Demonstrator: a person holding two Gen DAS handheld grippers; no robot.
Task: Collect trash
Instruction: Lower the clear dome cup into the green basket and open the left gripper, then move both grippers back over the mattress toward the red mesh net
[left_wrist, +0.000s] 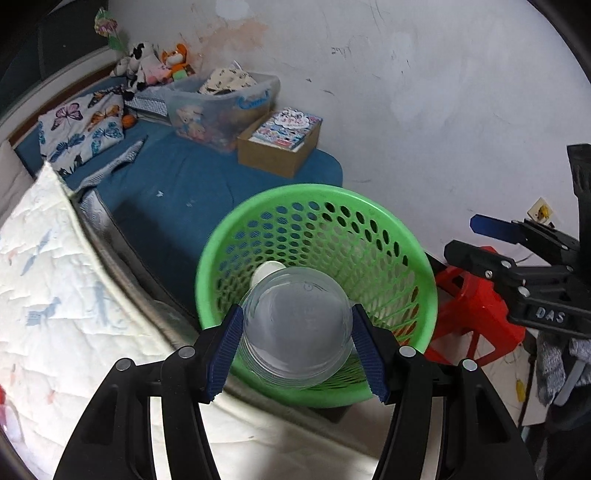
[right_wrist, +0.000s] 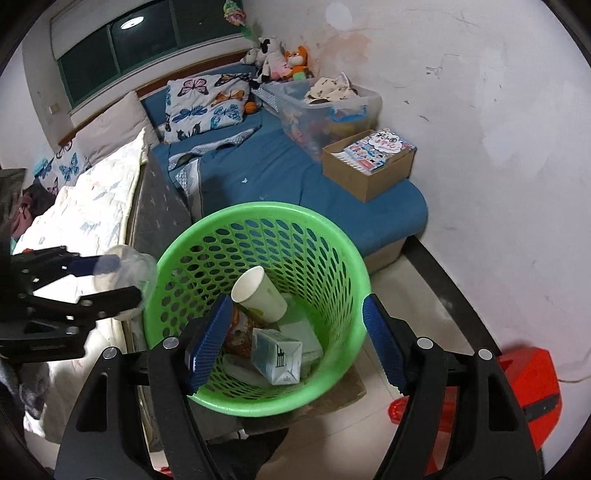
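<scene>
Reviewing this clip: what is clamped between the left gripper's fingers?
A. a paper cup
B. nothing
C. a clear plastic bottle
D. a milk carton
C. The left gripper has its blue pads pressed on a clear plastic bottle over the green basket; the paper cup and carton already lie inside it.

Raised letters "DAS" on the right hand-held gripper (left_wrist: 491, 230)
</scene>
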